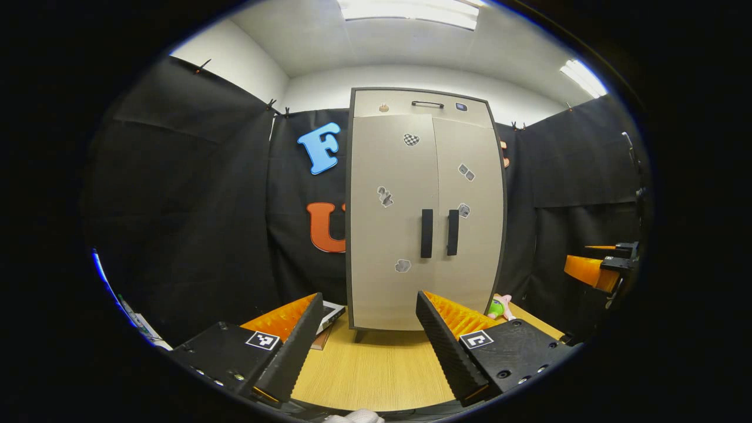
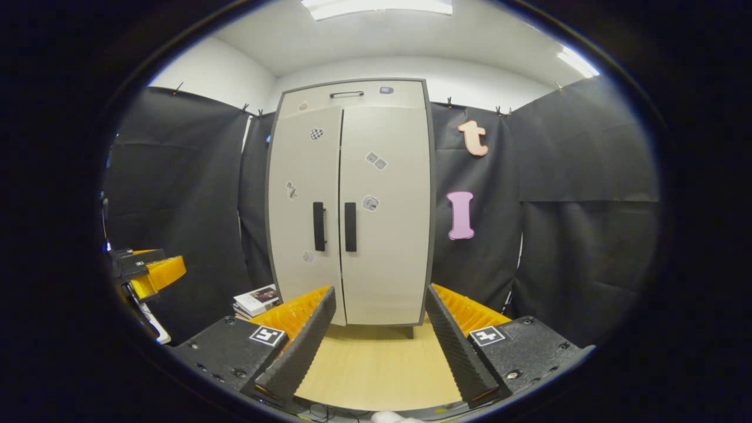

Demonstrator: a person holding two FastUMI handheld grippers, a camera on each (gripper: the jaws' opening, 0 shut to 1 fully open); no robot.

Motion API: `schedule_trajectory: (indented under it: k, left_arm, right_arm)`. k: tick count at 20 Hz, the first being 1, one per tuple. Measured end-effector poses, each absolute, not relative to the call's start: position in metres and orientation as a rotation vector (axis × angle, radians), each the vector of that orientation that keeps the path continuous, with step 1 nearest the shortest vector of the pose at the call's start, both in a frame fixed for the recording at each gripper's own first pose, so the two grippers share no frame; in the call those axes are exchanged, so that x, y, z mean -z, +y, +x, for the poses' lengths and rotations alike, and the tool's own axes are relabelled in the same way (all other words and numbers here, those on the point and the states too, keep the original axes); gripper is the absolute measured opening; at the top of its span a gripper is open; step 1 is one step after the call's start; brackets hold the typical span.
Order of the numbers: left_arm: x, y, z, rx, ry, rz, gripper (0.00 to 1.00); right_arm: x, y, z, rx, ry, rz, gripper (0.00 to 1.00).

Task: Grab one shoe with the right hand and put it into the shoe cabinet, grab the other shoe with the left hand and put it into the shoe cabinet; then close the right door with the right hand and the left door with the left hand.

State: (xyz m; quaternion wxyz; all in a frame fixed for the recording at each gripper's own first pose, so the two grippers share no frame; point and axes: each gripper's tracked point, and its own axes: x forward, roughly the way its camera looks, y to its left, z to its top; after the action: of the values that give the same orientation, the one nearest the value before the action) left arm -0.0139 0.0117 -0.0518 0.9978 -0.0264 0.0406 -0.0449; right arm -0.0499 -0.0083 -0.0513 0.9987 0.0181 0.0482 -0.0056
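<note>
Holding both tools back from the work, we see the left gripper (image 1: pixel 364 343) and the right gripper (image 2: pixel 376 346) with fingers spread wide and nothing between them, each poised above the bare wooden table (image 1: pixel 376 370). Beyond them stands the shoe cabinet (image 1: pixel 426 211), upright on the table. The right door (image 2: pixel 385 217) looks fully shut. The left door (image 2: pixel 305 211) sits a little proud at its lower edge, so we cannot tell whether it has quite seated. With no shoes in sight, we judge them stowed inside. Books (image 2: pixel 255 299) lie beside the cabinet's left foot, a small toy (image 1: pixel 499 306) at its right.
</note>
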Motion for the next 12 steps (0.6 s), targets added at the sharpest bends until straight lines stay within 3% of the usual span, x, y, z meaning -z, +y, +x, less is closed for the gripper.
schedule_trajectory:
  k: [4,5,6,12]
  left_arm:
    - [0.0498,0.0177,-0.0174,0.093,0.079,-0.054,0.95]
    - [0.0491,0.0193,-0.0177,0.093,0.077,-0.053,1.0]
    - [0.0485,0.0194,-0.0179,0.095,0.076,-0.053,0.95]
    - [0.0446,0.0171,-0.0187,0.111,0.069,-0.043,0.95]
  right_arm:
    - [0.0481,-0.005,-0.0553,0.018,0.087,0.036,0.99]
    - [0.0476,-0.0041,-0.0559,0.02,0.089,0.034,0.99]
    - [0.048,-0.0034,-0.0583,0.023,0.086,0.032,0.99]
    - [0.0446,-0.0028,-0.0574,0.028,0.083,0.03,0.99]
